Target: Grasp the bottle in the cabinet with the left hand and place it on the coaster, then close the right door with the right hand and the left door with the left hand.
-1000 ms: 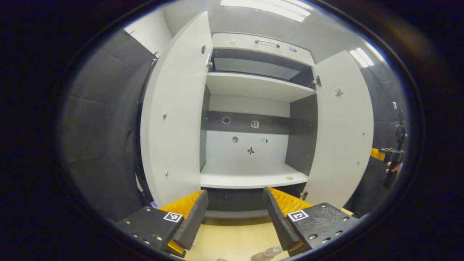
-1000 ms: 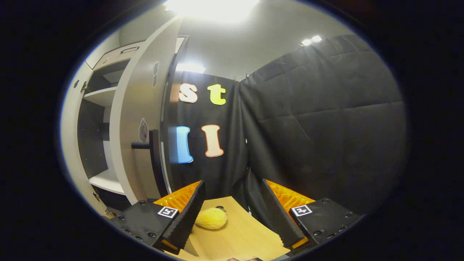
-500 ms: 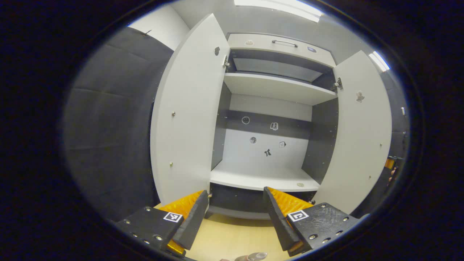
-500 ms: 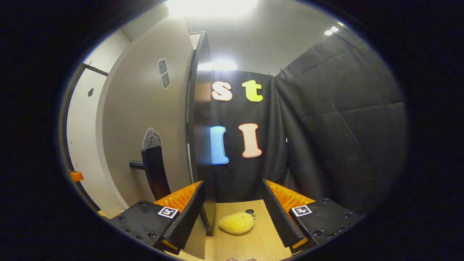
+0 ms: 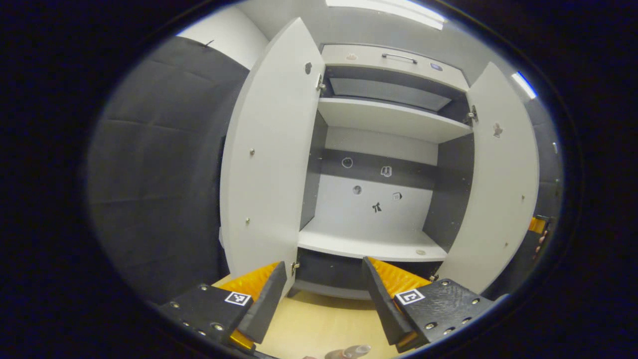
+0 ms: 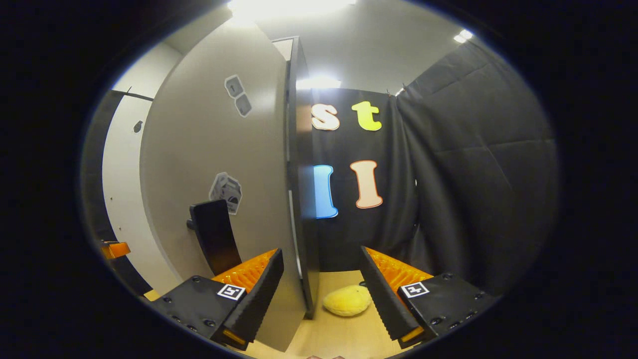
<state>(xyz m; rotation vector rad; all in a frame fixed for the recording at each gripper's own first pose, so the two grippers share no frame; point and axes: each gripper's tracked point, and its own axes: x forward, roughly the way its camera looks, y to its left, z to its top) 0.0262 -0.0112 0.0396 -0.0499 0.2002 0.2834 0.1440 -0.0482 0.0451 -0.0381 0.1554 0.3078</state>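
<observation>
Your right gripper point(image 6: 321, 289) is open at the right door point(image 6: 219, 164) edge; left gripper point(image 5: 324, 294) open, facing the cabinet point(image 5: 379, 239).

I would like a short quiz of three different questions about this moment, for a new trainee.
1. True or false: both cabinet doors are open in the left gripper view.
2. The right gripper has its fingers on either side of: A) right door's edge B) yellow object C) black handle
3. Fill in: the lower shelf holds no ______.

Key: 1 true; 2 A; 3 bottle. The left door also stands open; the left gripper is empty.
</observation>
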